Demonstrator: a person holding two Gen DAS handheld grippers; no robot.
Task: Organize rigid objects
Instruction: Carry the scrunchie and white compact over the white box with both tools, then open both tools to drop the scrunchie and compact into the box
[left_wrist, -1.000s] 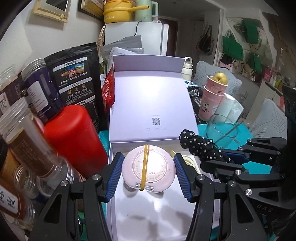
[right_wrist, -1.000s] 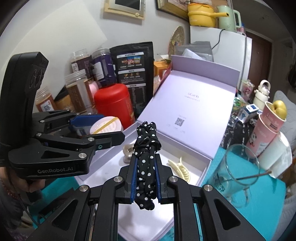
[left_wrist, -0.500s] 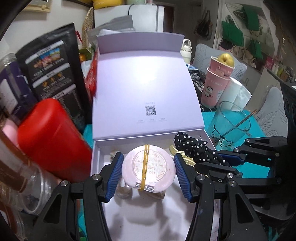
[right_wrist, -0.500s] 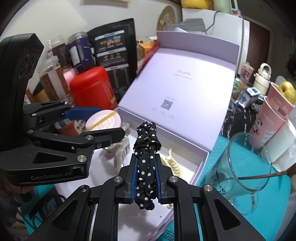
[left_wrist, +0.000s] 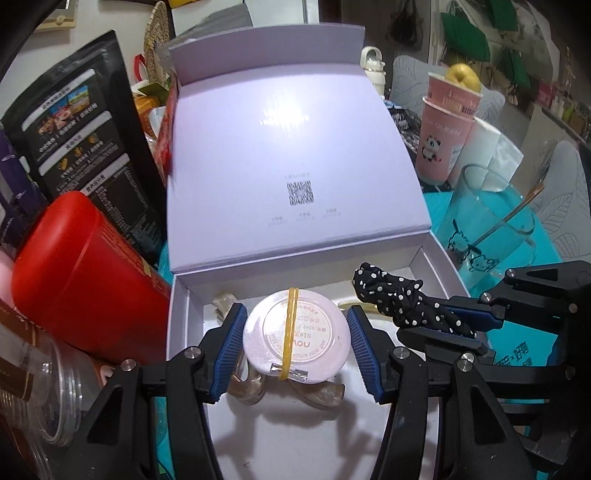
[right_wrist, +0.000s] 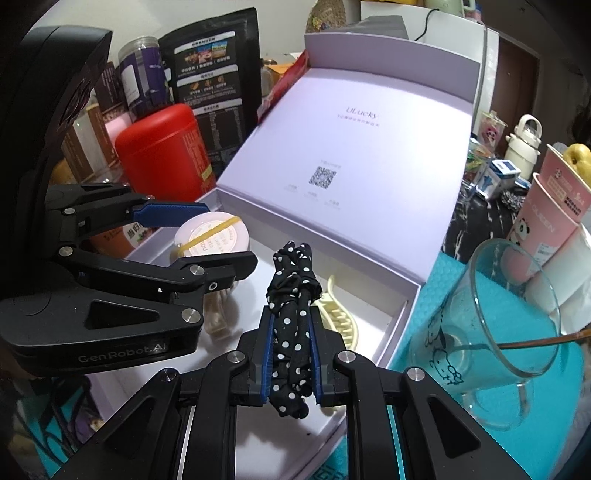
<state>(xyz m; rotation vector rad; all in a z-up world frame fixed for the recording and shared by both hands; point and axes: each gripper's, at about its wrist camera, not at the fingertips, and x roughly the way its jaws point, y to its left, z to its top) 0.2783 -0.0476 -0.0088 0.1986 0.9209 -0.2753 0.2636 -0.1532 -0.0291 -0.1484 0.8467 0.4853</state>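
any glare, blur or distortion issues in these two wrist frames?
Left wrist view: glare patch on the open box lid, QR code slightly soft, hard shadows under the left gripper on the box floor; strong fisheye bending at edges, dark vignette corners. Right wrist view: lid evenly lit, polka-dot hair tie sharp, drinking glass stretched by distortion.

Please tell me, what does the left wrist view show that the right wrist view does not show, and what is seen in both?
Only the left wrist view shows the amber hair clips lying under the pink round case.

Only the right wrist view shows the printed brand name on the lid and the purple-labelled jar.

Both views show the open white box, the polka-dot scrunchie pinched in the right gripper, the red canister and the glass mug.
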